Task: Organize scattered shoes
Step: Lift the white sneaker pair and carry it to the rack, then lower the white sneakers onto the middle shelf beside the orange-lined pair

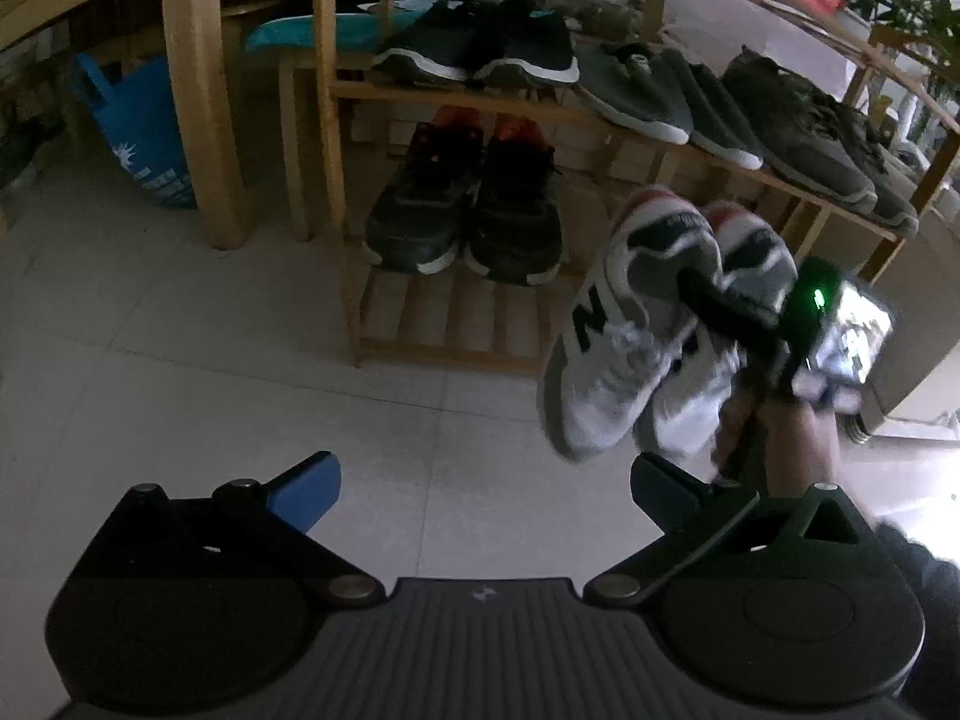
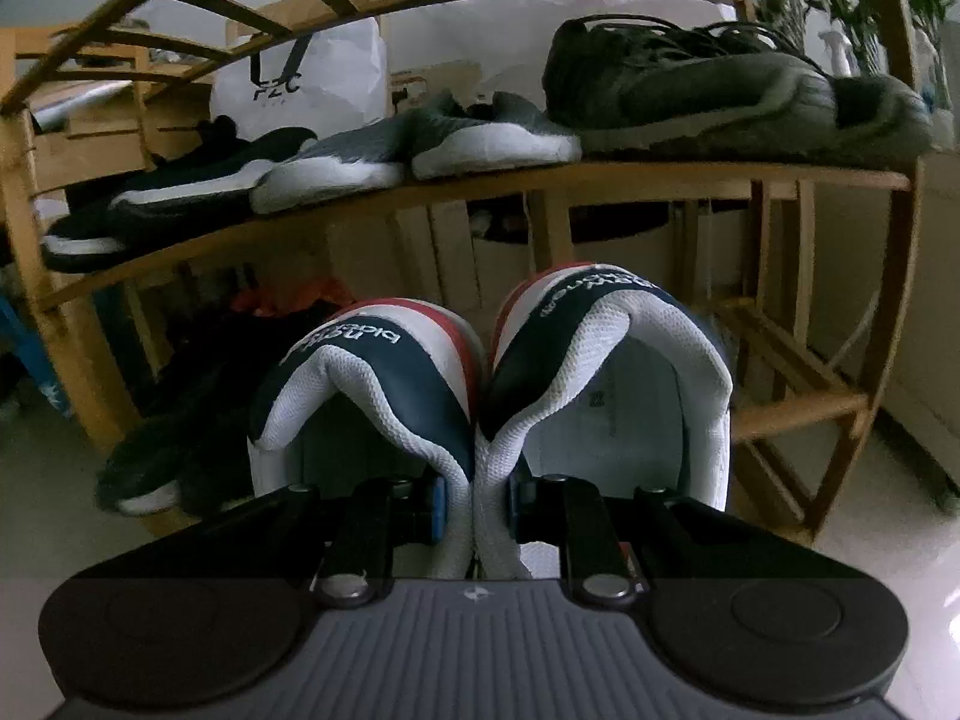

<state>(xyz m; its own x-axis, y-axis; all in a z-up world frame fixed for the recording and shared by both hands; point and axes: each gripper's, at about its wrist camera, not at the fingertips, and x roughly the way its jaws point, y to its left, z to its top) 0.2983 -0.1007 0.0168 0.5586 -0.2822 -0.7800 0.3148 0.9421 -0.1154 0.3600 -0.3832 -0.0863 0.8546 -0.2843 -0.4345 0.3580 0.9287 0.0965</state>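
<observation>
A pair of white sneakers (image 1: 624,336) with navy and red heels hangs in the air, toes down, in front of the wooden shoe rack (image 1: 354,192). My right gripper (image 1: 714,300) is shut on it. In the right wrist view the right gripper (image 2: 477,504) pinches the two inner collars together, left shoe (image 2: 372,372) and right shoe (image 2: 606,348) side by side, heels toward the rack's lower shelf (image 2: 798,402). My left gripper (image 1: 480,480) stands open and holds nothing, low over the tiled floor, left of the sneakers.
A black pair (image 1: 468,210) fills the lower shelf's left part; bare slats (image 1: 456,312) lie in front of it. The middle shelf holds black shoes (image 1: 480,48), grey slip-ons (image 1: 660,96) and dark sneakers (image 1: 810,132). A blue bag (image 1: 144,132) and a table leg (image 1: 198,108) stand left.
</observation>
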